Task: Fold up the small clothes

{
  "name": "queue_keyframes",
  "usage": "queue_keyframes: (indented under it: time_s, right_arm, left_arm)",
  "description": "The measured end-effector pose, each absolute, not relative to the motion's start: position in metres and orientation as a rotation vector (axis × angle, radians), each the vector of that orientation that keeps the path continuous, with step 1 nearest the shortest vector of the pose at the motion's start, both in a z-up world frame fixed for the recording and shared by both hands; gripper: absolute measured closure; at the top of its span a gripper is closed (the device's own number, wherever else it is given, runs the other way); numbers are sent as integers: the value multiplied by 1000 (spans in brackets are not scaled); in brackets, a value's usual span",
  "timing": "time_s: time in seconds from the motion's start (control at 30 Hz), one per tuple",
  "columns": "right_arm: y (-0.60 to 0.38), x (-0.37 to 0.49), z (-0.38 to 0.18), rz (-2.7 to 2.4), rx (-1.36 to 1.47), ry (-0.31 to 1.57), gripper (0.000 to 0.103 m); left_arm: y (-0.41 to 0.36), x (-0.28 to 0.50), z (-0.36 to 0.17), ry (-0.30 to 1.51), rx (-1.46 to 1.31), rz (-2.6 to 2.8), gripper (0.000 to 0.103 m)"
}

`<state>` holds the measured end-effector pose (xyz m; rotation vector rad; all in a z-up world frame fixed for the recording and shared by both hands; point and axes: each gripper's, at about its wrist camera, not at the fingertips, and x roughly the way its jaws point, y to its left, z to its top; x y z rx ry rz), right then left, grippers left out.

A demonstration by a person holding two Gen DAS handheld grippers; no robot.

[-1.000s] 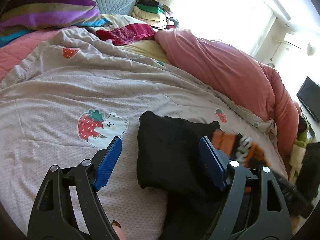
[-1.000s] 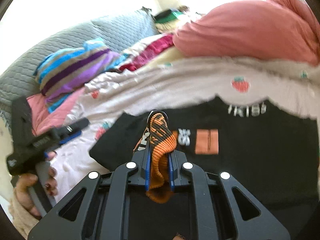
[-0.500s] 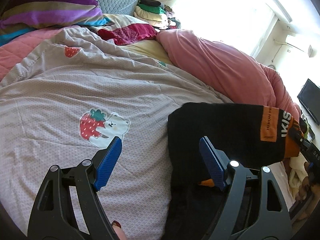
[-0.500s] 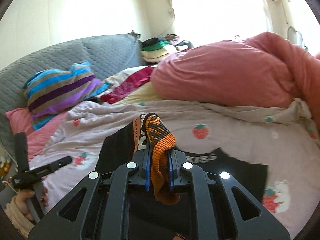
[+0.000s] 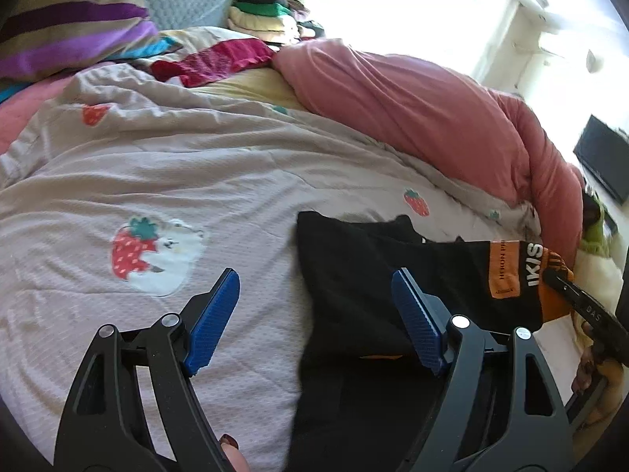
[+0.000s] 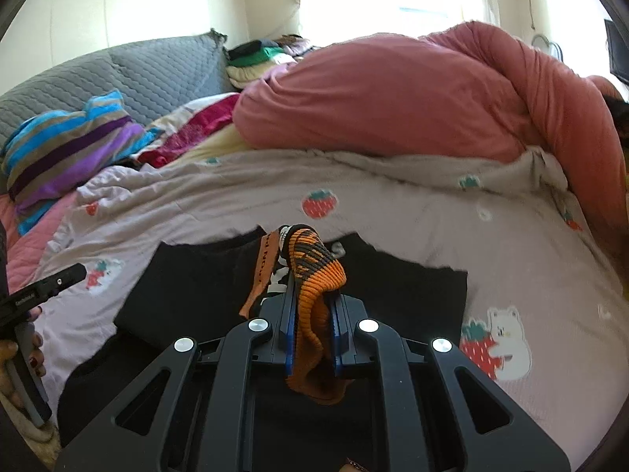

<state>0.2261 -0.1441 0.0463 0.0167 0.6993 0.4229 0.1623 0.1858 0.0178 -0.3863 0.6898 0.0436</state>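
Covering most of both views is the quilt (image 5: 165, 181), pale with strawberry prints, with a pink duvet (image 6: 393, 98) heaped along its far side and a striped pillow (image 5: 70, 19) at the head. On the quilt lies the garment (image 5: 354, 259), black with an orange label and an orange-and-black ribbed band (image 6: 314, 271).

A second ago the garment was bunched, its band end doubled over near the left claw. Now, in the left view, it is drawn out toward the right: the label and band sit at the far right edge, raised off the quilt, while the black body trails back flat under the left claw. In the right view the cloth spreads left and right beneath the claw, lying flat on the quilt.

The right claw (image 6: 312, 314) is clamped narrow on the ribbed band, which bulges up between the blue pads and hangs below them. It has travelled sideways with the band over the past second, and the room has swung round in its view.

The left claw (image 5: 314, 314) stands wide, holding nothing; its pads hover above the garment's near edge and the quilt, and it has drifted only slightly.

My reading is that this is the spreading step: one end pulled taut so the piece lies flat. No fold is made yet. The free left claw looks placed to pin or take the opposite edge.
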Motion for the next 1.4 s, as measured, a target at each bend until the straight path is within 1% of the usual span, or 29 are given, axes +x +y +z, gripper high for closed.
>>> queue_keyframes:
  time_s: [0.3,0.5,0.57,0.63,0.67,0.77,0.9,0.97,1.03,1.17,1.23,1.4]
  right_arm:
    - [-153,232,29,398,34,758,91]
    - [-159,232,22,386,34,777,90]
    - [-161,233,19,378,36,786,88]
    - [-164,233,16,362,30,797,81]
    - [-166,234,14,355,27,800,79]
    - [-172,236,9,296,4,806,79]
    - [-183,236,8,260,28,795,74]
    - [-180,235,10,275,36,789,72]
    - [-171,235,11,299,21,787,68]
    - [-139,237,8,376,-29,799,66]
    - [-119,239,4,421,-72,816,60]
    - [-93,244,-19,448,-168,878,58]
  left_arm:
    - [146,190,14,753,-273,5,31]
    - [129,207,10,799,-248,-7,31]
    - [122,214,8,815,-233,-9,31]
    - [117,221,4,834,-217,-14,31]
    - [114,224,1,846,-209,-17,31]
    - [108,228,-7,873,-181,-29,31]
    - [103,228,-17,910,-146,-40,31]
    - [102,230,-27,967,-117,-18,31]
    - [102,229,-33,990,-108,-22,31]
    - [105,225,-35,994,-108,-33,31]
    - [107,222,-35,991,-112,-42,31]
    - [111,219,-35,984,-138,-66,31]
